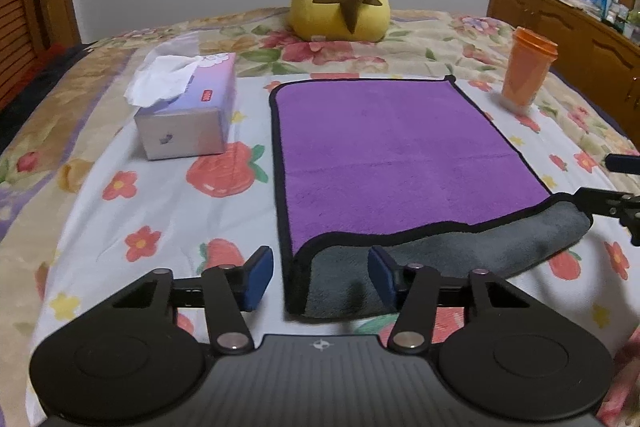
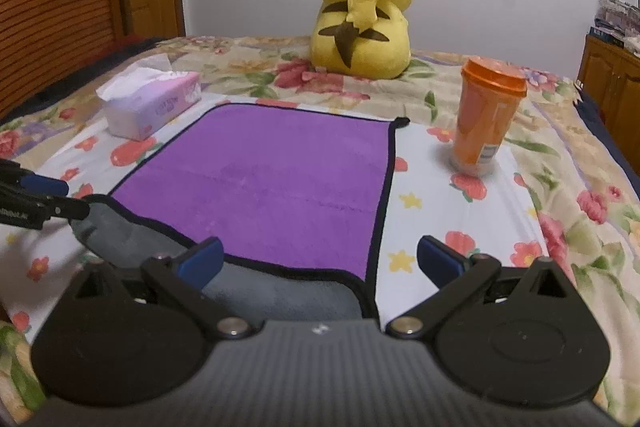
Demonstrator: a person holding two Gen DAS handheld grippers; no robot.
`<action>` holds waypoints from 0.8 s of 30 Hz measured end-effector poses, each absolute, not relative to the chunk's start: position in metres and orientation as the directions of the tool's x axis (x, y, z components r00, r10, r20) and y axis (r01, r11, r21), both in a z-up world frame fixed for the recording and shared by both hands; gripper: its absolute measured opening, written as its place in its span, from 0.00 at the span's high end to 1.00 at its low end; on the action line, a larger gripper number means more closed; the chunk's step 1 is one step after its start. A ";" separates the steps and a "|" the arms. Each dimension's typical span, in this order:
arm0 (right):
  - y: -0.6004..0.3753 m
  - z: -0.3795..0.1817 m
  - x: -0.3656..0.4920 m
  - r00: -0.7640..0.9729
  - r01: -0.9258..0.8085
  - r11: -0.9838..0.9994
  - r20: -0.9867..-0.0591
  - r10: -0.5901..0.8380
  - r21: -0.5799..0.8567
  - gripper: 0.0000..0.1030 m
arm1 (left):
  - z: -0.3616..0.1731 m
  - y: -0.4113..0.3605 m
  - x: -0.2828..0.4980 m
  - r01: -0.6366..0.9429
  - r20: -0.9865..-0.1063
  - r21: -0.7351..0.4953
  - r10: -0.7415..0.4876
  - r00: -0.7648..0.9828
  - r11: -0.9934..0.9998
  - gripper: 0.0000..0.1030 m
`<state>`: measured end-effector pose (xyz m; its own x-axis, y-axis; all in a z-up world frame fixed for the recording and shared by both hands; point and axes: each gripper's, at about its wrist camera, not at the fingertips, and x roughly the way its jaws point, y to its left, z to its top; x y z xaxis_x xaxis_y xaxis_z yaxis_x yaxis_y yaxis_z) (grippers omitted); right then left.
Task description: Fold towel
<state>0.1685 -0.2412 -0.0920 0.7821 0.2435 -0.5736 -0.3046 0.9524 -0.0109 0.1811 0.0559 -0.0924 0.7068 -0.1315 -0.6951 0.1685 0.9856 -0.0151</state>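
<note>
A purple towel (image 1: 392,151) with black trim and a grey underside lies flat on the flowered bedsheet; it also shows in the right wrist view (image 2: 276,183). Its near edge is turned up, showing a grey strip (image 1: 460,251). My left gripper (image 1: 321,277) is open, its jaws either side of the towel's near left corner. My right gripper (image 2: 320,261) is open, its jaws either side of the near right corner. Each gripper shows at the edge of the other's view.
A tissue box (image 1: 188,107) stands left of the towel. An orange lidded cup (image 2: 486,115) stands to its right. A yellow plush toy (image 2: 364,7) sits behind. A wooden cabinet (image 1: 568,23) lines the right wall.
</note>
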 end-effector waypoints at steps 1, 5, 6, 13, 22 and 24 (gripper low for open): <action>-0.241 -0.093 0.169 0.780 -0.303 0.953 -0.578 0.241 -0.010 0.00 | -0.093 0.056 0.182 0.172 -0.693 -0.021 -0.139 0.707 0.985 0.49; -0.244 -0.099 0.176 0.759 -0.292 0.956 -0.608 0.234 0.002 0.00 | -0.096 0.055 0.186 0.178 -0.700 -0.035 -0.151 0.698 0.983 0.50; -0.245 -0.100 0.177 0.754 -0.289 0.957 -0.615 0.231 0.005 0.00 | -0.097 0.055 0.187 0.178 -0.705 -0.041 -0.155 0.692 0.983 0.52; -0.249 -0.110 0.186 0.710 -0.278 0.959 -0.662 0.239 0.048 0.14 | -0.105 0.059 0.192 0.171 -0.727 -0.062 -0.162 0.668 0.983 0.57; -0.253 -0.119 0.193 0.642 -0.279 0.953 -0.715 0.275 0.115 0.16 | -0.112 0.061 0.194 0.157 -0.754 -0.075 -0.159 0.637 0.985 0.60; -0.253 -0.119 0.194 0.630 -0.283 0.950 -0.722 0.287 0.131 0.18 | -0.112 0.061 0.194 0.156 -0.757 -0.080 -0.162 0.633 0.984 0.61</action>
<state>0.1940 -0.2534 -0.1193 0.6299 0.2874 -0.7216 -0.2832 0.9500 0.1311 0.1940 0.0614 -0.1121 0.6328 -0.1620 -0.7571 0.1564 0.9845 -0.0799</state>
